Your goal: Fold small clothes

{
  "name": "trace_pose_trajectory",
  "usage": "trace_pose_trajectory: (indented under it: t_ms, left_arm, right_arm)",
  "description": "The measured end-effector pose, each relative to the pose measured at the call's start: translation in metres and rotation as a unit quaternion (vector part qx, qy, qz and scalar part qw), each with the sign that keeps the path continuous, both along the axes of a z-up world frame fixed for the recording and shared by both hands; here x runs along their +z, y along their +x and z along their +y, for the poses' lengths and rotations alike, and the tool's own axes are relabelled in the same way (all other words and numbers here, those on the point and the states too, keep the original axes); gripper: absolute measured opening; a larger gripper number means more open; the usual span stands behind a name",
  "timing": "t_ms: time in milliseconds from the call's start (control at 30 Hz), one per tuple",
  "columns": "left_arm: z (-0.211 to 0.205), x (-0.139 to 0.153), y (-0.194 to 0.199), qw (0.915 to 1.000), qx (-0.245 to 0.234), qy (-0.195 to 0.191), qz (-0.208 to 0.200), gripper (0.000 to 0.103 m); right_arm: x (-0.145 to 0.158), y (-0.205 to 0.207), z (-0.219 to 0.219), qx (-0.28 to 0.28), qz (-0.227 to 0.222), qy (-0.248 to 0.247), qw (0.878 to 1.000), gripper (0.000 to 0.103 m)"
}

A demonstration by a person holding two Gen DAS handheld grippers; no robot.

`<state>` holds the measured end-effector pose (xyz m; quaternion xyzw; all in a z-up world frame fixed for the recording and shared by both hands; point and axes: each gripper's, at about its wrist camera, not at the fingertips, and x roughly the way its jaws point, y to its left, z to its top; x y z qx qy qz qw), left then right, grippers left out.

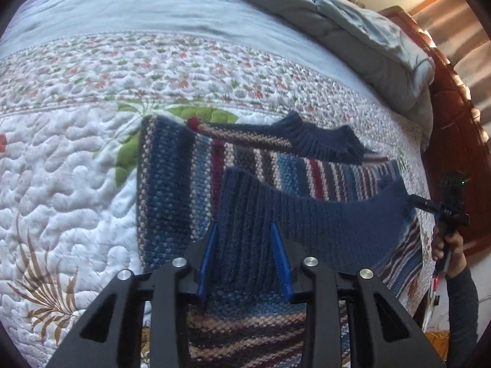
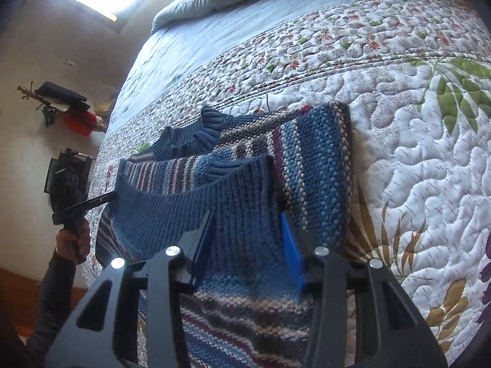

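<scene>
A small striped knit sweater (image 1: 172, 184) in blue, maroon and cream lies on the quilted bedspread (image 1: 61, 168). Its dark blue ribbed hem band (image 1: 307, 220) is lifted off the bed and stretched between both grippers. My left gripper (image 1: 244, 230) is shut on the band's left end. My right gripper (image 2: 248, 217) is shut on the band's other end (image 2: 239, 202). The right gripper also shows in the left wrist view (image 1: 429, 205), and the left gripper in the right wrist view (image 2: 92, 204). The ribbed collar and cuff (image 1: 322, 141) lie at the sweater's far side.
A rumpled grey-blue duvet (image 1: 353, 30) is piled at the far end of the bed. A wooden bed frame (image 1: 454, 141) runs along the right. In the right wrist view a wall rack with dark and red items (image 2: 70, 110) hangs on the left.
</scene>
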<state>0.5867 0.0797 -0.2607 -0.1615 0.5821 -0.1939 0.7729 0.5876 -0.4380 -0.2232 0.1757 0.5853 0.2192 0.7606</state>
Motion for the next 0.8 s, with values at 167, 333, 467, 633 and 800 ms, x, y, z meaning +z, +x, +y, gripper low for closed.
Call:
trace_pose_trajectory:
  t_ms: [167, 333, 467, 633, 800]
  left_arm:
    - [0.007, -0.004, 0.001, 0.9997, 0.017, -0.019, 0.001, 0.029]
    - [0.004, 0.0, -0.005, 0.9995, 0.017, -0.007, -0.026, 0.009]
    - [0.002, 0.009, -0.011, 0.9986, 0.02, 0.001, -0.049, 0.008]
    - [0.003, 0.027, -0.011, 0.9966, 0.024, -0.003, -0.078, 0.008]
    - [0.007, 0.043, -0.001, 0.9948, 0.031, -0.008, -0.096, 0.008]
  right_arm:
    - [0.001, 0.001, -0.004, 0.003, 0.0, -0.004, 1.0, 0.034]
    - [0.004, -0.002, -0.003, 0.003, -0.014, -0.018, 1.0, 0.021]
    - [0.009, -0.003, -0.004, 0.002, -0.031, -0.034, 0.999, 0.011]
    - [0.017, -0.002, -0.001, 0.006, -0.047, -0.046, 0.998, 0.009]
    - [0.032, 0.008, -0.001, -0.01, -0.07, -0.052, 0.996, 0.009]
